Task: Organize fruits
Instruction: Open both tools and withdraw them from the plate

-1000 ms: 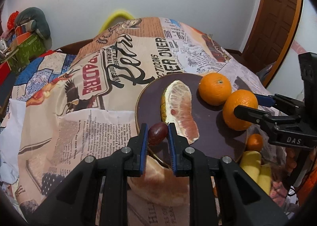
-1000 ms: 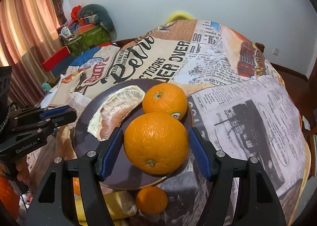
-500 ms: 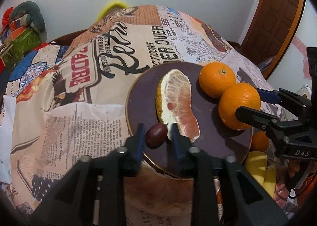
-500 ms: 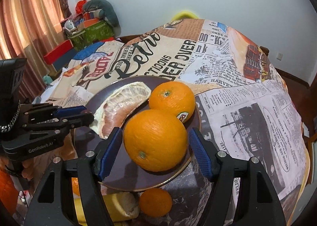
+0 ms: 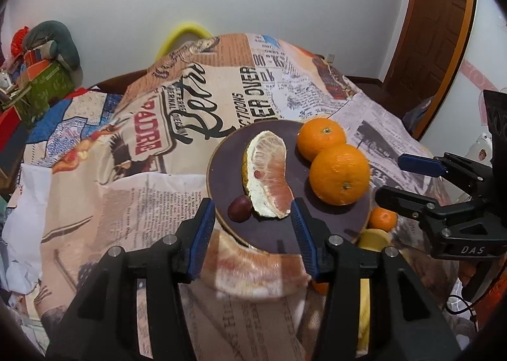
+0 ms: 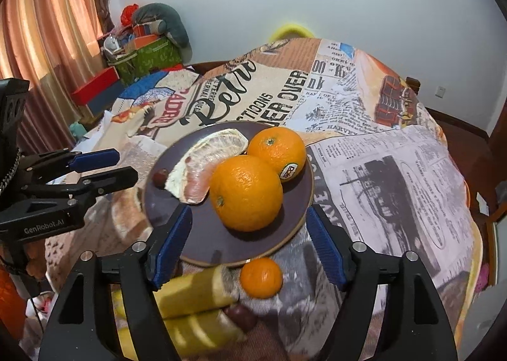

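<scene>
A dark purple plate sits on the newspaper-print cloth. On it lie a peeled pomelo wedge, two oranges and a dark red grape. My left gripper is open and empty, just behind the grape at the plate's near rim. My right gripper is open and empty, pulled back from the nearer orange.
Off the plate lie a small mandarin, bananas, a second grape and another pomelo wedge. Boxes and a cushion stand at the far left. A wooden door is at the right.
My left gripper opened and let go of the grape, which now lies on the plate. My right gripper opened wider and drew back from the orange, which now rests on the plate.
</scene>
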`<state>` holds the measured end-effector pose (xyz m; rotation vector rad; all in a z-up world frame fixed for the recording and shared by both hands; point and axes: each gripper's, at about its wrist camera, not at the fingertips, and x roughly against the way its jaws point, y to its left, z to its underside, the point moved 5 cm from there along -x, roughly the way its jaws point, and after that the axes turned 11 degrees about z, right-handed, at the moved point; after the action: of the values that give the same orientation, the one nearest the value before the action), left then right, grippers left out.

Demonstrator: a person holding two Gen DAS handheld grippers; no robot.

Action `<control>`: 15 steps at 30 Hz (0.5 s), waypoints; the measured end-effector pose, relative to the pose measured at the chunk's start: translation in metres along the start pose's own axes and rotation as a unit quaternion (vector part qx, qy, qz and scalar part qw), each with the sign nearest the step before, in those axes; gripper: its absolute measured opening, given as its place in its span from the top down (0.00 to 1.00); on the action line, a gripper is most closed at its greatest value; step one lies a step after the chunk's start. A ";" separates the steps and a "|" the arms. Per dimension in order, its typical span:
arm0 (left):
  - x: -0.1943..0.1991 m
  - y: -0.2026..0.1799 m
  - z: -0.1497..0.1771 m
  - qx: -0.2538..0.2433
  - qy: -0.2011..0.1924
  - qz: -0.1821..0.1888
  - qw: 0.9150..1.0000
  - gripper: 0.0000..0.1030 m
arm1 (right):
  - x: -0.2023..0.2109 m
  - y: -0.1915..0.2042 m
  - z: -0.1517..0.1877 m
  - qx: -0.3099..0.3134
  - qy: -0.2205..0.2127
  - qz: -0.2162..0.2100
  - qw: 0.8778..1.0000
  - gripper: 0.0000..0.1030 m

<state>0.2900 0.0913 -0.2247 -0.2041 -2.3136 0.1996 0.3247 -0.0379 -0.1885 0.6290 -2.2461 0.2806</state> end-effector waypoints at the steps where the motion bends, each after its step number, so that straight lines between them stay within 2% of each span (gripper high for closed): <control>1: 0.005 -0.001 0.001 0.000 -0.002 0.000 1.000 0.52 | 0.005 0.000 0.001 0.000 -0.003 0.002 1.000 0.29; 4: 0.020 -0.005 0.006 0.001 -0.008 -0.001 1.000 0.49 | 0.020 0.002 0.006 -0.001 -0.009 0.006 1.000 0.26; 6: 0.029 -0.007 0.011 0.003 -0.010 -0.001 1.000 0.48 | 0.028 0.003 0.012 -0.004 -0.008 0.006 1.000 0.18; 8: 0.037 -0.009 0.018 0.005 -0.010 0.000 1.000 0.48 | 0.035 0.006 0.019 -0.009 -0.009 0.010 1.000 0.15; 15: 0.054 -0.015 0.043 0.006 -0.001 0.001 1.000 0.45 | 0.038 0.019 0.054 -0.018 0.028 0.008 0.999 0.12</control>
<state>0.2206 0.0843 -0.2126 -0.1997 -2.3137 0.2143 0.2586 -0.0559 -0.1974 0.5765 -2.1992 0.2618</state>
